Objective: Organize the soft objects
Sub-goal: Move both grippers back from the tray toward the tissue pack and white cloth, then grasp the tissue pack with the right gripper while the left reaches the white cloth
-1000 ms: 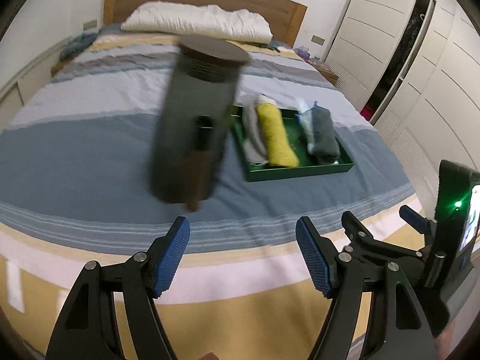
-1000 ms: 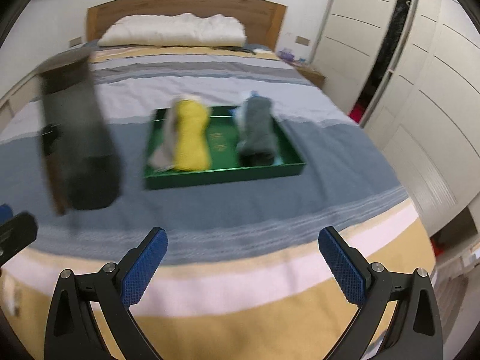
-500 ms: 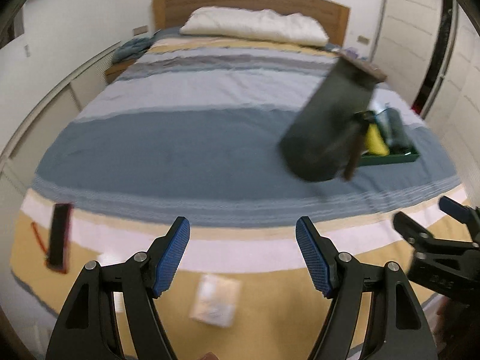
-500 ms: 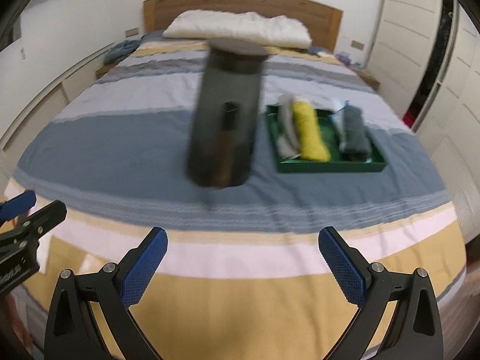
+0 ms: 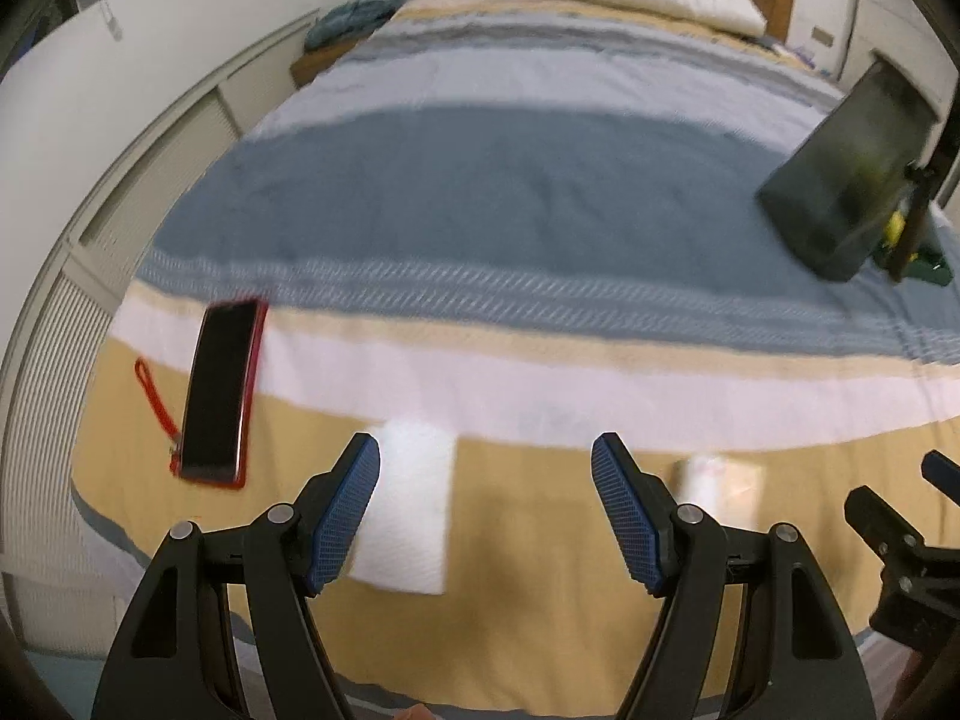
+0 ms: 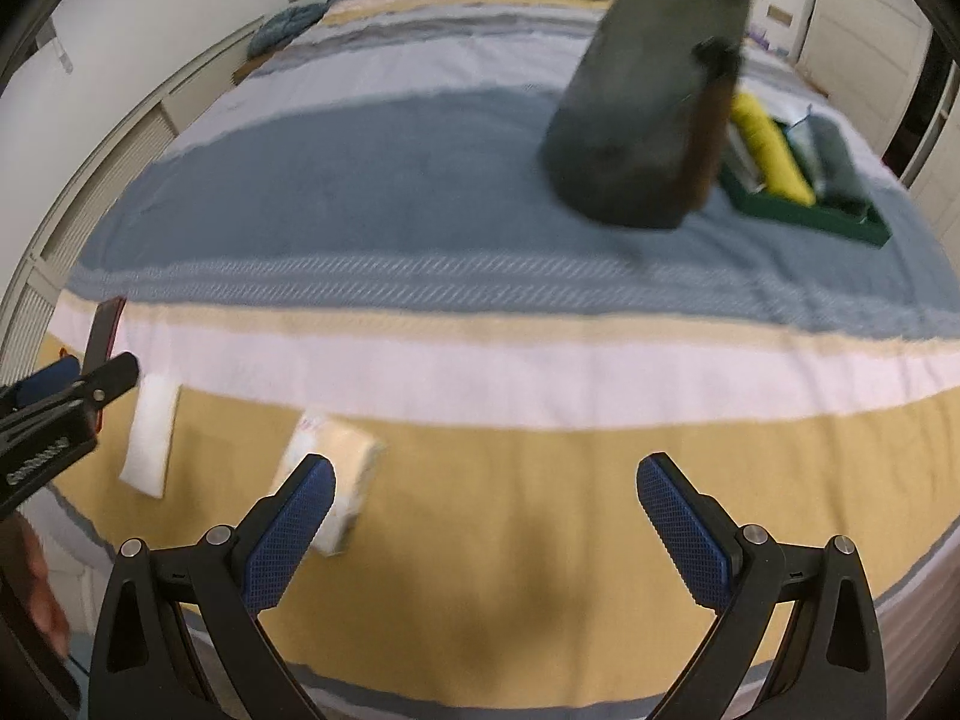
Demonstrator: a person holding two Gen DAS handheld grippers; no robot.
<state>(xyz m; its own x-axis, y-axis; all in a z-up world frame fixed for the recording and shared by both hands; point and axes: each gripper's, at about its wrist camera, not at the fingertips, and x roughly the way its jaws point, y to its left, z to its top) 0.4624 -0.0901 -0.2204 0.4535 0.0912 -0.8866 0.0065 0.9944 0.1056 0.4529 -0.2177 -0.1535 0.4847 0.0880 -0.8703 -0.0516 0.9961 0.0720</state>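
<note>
On striped woven bedspread: flat white folded cloth, glossy red-cased phone.

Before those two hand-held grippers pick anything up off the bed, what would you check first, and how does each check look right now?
1. Left hand-held gripper open, nothing held: ok.
2. Right hand-held gripper open, nothing held: ok.
3. Flat white folded cloth within view near the bed's front edge: ok.
4. Small cream plastic-wrapped pack near the right hand-held gripper: ok.
5. Picture sharp enough to aim: not ok, blurred.
6. Green rectangular tray has spare room: cannot tell, partly hidden by the dark cylinder.
</note>
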